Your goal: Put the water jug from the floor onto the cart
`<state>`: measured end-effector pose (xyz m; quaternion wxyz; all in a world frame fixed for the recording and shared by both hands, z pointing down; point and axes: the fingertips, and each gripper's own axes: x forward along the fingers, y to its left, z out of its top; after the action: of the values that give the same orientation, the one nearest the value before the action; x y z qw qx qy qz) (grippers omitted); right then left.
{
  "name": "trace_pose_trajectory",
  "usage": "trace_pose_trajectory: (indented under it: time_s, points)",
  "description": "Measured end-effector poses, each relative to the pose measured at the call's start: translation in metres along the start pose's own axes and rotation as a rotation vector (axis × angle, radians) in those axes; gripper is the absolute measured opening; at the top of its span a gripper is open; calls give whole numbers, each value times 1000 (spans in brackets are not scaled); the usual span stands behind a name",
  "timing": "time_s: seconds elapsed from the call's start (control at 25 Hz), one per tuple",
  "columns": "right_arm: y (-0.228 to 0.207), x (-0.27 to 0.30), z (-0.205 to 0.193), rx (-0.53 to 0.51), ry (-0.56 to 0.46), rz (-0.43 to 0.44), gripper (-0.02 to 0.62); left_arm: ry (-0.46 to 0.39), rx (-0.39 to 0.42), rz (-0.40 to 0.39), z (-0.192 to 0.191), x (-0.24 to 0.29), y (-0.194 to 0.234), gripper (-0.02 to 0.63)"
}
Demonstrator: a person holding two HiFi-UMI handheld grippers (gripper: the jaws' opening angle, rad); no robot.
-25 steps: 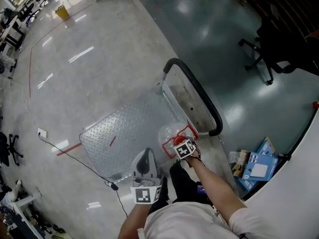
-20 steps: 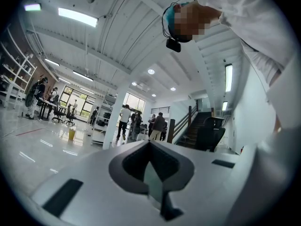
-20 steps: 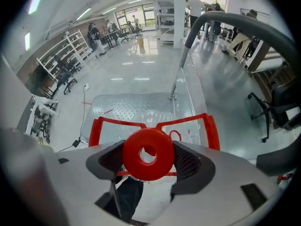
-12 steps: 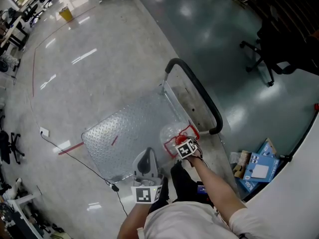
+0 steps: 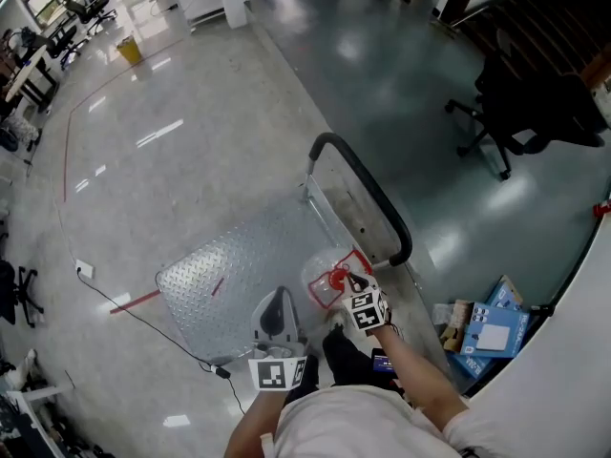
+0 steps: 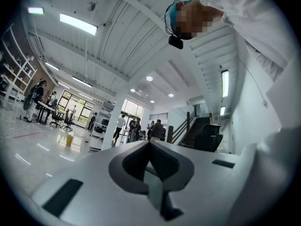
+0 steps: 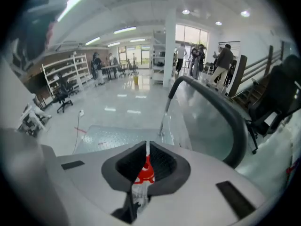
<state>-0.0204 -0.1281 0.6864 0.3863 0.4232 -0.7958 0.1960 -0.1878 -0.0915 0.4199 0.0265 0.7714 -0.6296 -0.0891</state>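
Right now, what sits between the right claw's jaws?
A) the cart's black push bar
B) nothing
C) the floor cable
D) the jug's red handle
D: in the right gripper view the right claw is closing its jaws with the red jug handle between them, while the cart's push bar stands apart beyond.

No text can be read anywhere. Blue box [image 5: 489,327] on the floor [image 5: 191,113] has a white label, print too small to read. Left marker cube [image 5: 277,372] and right marker cube [image 5: 367,310] show black-and-white squares only, no letters.
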Motion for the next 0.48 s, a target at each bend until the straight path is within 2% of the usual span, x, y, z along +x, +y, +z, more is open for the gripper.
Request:
trace_pose_trajectory:
  time_s: [0.12, 0.32, 0.44, 0.48]
  points:
    - [-2, -42, 29, 27, -146, -16, 12, -16, 0, -8, 13, -6, -4, 3]
    - [6, -130, 70, 84, -416, -43, 12, -41, 13, -33, 35, -22, -16, 3]
    - [22, -190, 94, 94, -628, -26, 12, -63, 17, -47, 51, -35, -21, 3]
    - [29, -202, 97, 96, -668, -14, 12, -66, 19, -50, 54, -39, -21, 3]
